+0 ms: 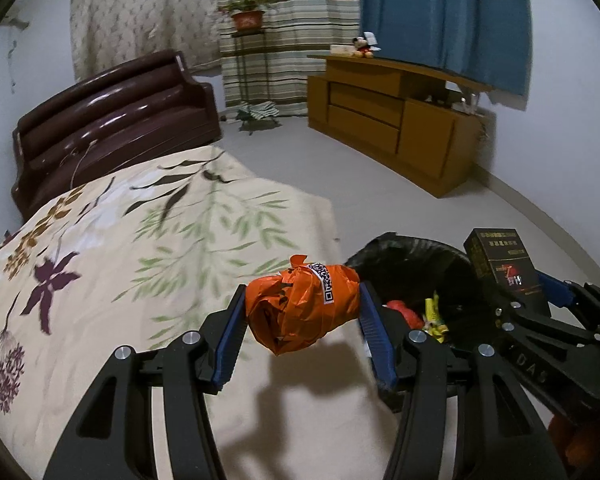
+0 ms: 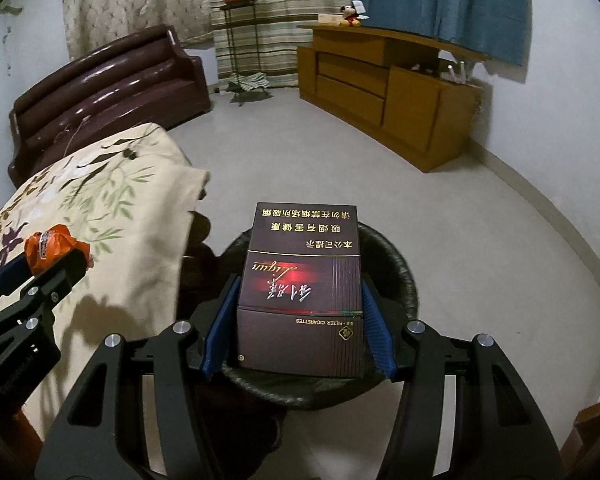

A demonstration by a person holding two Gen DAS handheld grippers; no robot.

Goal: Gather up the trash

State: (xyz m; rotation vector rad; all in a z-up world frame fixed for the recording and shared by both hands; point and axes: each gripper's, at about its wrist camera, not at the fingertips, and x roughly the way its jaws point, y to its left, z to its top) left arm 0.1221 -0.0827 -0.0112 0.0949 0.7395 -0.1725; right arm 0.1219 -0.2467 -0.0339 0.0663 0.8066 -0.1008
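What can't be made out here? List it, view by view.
- Right wrist view: the inside of the bin is hidden by the cigarette box.
- Left wrist view: the bin's near rim is covered by the gripper fingers.
- Left wrist view: the code label on the orange bag is too small.

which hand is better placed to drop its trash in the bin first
Right. The right tool holds the cigarette box directly over the black-lined bin. The left tool grips the orange wrapper over the floral bedcover, beside the bin, so it likely needs to travel sideways first.
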